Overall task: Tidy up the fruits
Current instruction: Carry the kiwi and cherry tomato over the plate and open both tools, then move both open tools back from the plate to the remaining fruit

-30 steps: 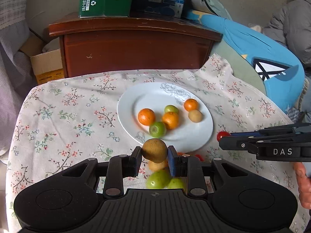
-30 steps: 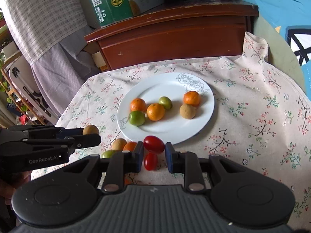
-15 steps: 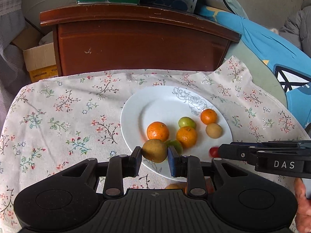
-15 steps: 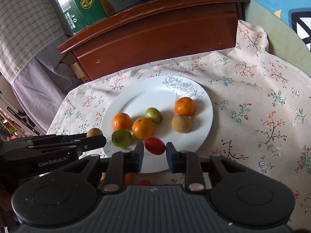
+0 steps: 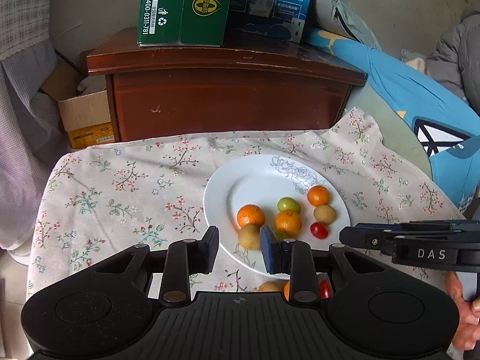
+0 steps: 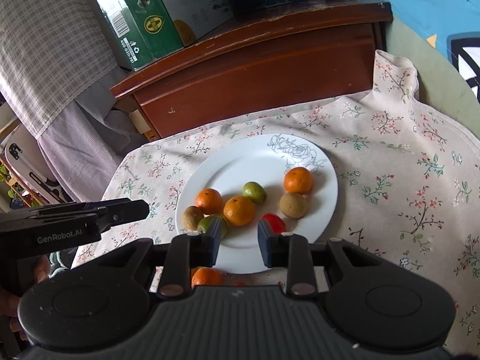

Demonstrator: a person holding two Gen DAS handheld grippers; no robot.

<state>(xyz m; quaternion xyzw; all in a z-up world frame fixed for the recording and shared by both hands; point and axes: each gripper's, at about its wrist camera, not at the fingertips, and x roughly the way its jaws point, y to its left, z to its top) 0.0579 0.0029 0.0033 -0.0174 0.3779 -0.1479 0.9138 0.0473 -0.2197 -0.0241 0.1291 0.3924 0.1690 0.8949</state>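
Setting: worktop under a flowered cloth [image 5: 120, 186], set against a dark wooden cabinet [image 5: 228, 102] that carries a green carton [image 5: 183, 6].

Item 1: white plate [image 6: 255, 162], middle of the cloth. It holds:
- three oranges [image 6: 239, 214], two side by side near the centre and one toward the far right rim;
- two brown fruits, one [image 6: 192, 217] at the left rim and one [image 6: 293, 205] just below the far-right orange;
- two green fruits, one [image 6: 254, 192] at the centre and one [image 6: 210, 225] partly hidden behind my right jaws;
- one red tomato [image 6: 274, 222] on the near side.

Item 2: a loose orange [image 6: 207, 277] on the cloth just off the plate's near rim, half covered by my own body.

Item 3: my left jaws are slightly spread and pinch nothing. They hover over the plate's left rim, clear of the brown fruit there.

Item 4: my right jaws are slightly spread and empty, over the plate's near edge. The tomato lies just beyond them.
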